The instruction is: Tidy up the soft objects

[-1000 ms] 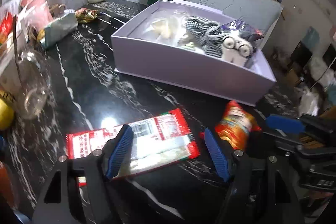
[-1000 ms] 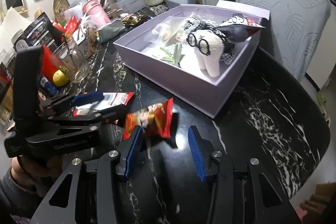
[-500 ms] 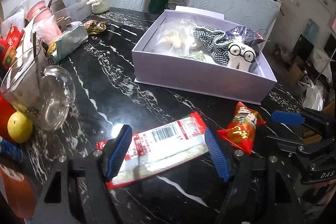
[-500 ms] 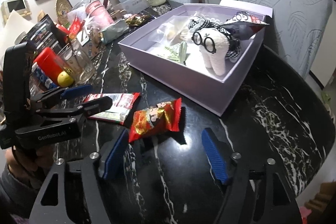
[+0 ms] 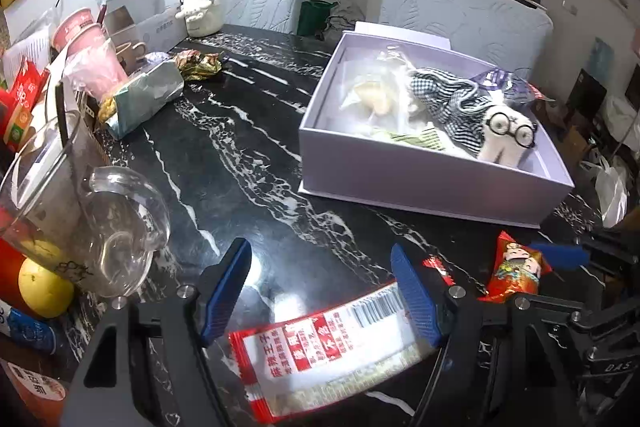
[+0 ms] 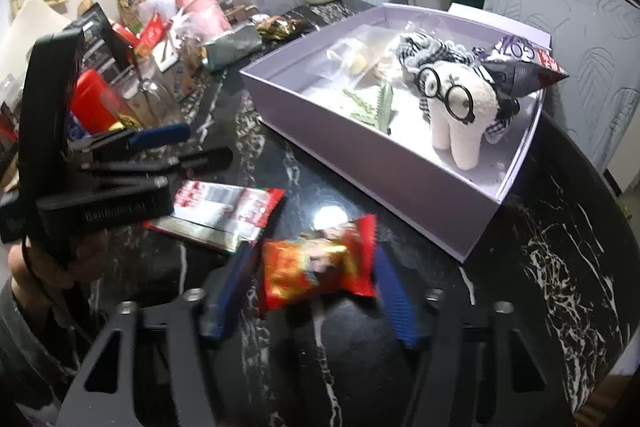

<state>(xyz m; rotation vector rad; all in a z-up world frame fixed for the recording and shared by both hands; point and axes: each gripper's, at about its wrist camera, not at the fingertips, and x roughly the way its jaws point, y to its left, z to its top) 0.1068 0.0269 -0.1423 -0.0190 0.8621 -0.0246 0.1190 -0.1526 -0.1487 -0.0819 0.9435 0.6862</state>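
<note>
The right gripper (image 6: 316, 291) is closing its jaws around an orange-red snack packet (image 6: 320, 267); the packet lies between the blue pads on the black marbled bench (image 6: 560, 247), but blur hides whether the pads already press it, so a firm grip cannot be told. The left gripper (image 5: 320, 287) has its jaws apart, astride a long red-and-white snack wrapper (image 5: 320, 347) that lies flat on the bench; its right pad sits at the wrapper's barcode end, and the left pad stands clear of it. The two packets lie near each other, just in front of the open lavender box (image 5: 420, 183).

Inside the box are one white plush toy with round glasses (image 6: 456, 107) standing upright, one checked cloth (image 5: 448, 95) behind it, one dark foil chip bag (image 6: 520, 67) at the far corner, one green-striped packet (image 6: 372, 107) and clear plastic bags (image 5: 372, 95) whose number is hard to tell.

The box's near wall stands between both packets and its interior. To the left, clutter crowds the bench edge: one glass mug (image 5: 80, 207), one yellow fruit (image 5: 44, 287), one silver foil pouch (image 5: 148, 95) and one crumpled gold-green wrapper (image 5: 198, 61). Two pale chairs (image 5: 460, 3) stand behind the bench.
</note>
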